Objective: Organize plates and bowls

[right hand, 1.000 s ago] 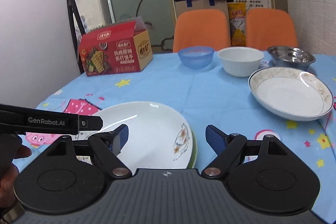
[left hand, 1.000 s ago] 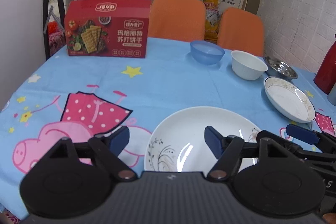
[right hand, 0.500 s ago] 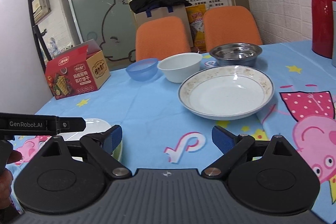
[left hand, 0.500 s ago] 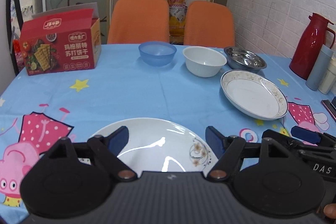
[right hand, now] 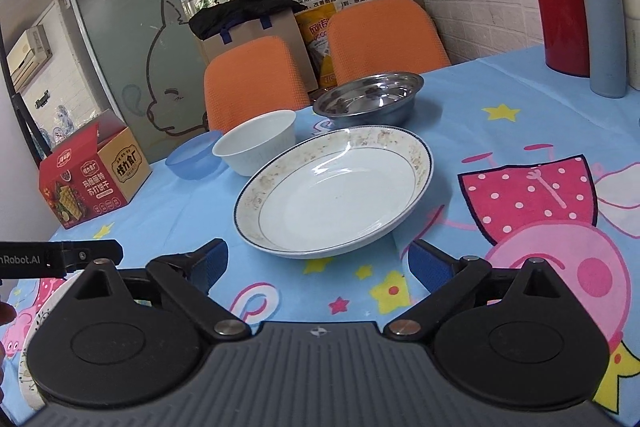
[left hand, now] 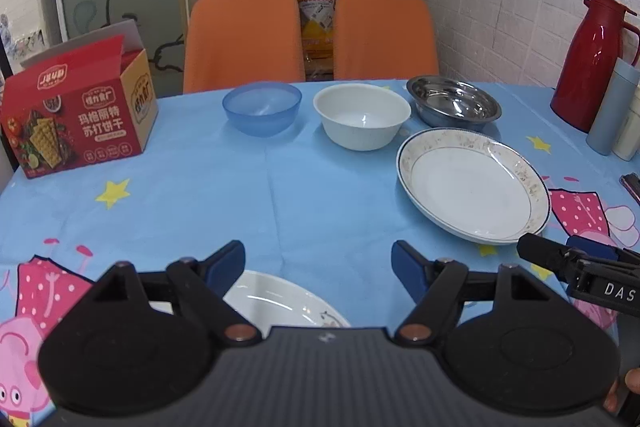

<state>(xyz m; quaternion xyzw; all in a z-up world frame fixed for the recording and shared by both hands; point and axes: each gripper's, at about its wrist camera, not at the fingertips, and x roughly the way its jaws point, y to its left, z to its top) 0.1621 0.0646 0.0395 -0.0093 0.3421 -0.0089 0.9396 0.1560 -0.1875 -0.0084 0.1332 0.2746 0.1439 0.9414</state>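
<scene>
A gold-rimmed white plate (left hand: 474, 185) (right hand: 334, 189) lies on the blue tablecloth, right of centre. Behind it stand a blue plastic bowl (left hand: 262, 109) (right hand: 192, 157), a white bowl (left hand: 362, 115) (right hand: 256, 141) and a steel bowl (left hand: 454, 103) (right hand: 370, 95) in a row. A white flower-print plate (left hand: 280, 303) (right hand: 38, 323) lies at the near edge, partly hidden under my left gripper (left hand: 318, 265), which is open and empty. My right gripper (right hand: 316, 261) is also open and empty, just short of the gold-rimmed plate's near rim.
A red cracker box (left hand: 76, 115) stands at the left back. A red thermos (left hand: 596, 61) and a grey-blue flask (left hand: 612, 107) stand at the right edge. Two orange chairs (left hand: 244, 39) sit behind the table. Bare cloth lies in the middle.
Both grippers have swung to the right across the table. The flower-print plate has slid toward the lower left of both views and the gold-rimmed plate now sits in front of the right gripper.
</scene>
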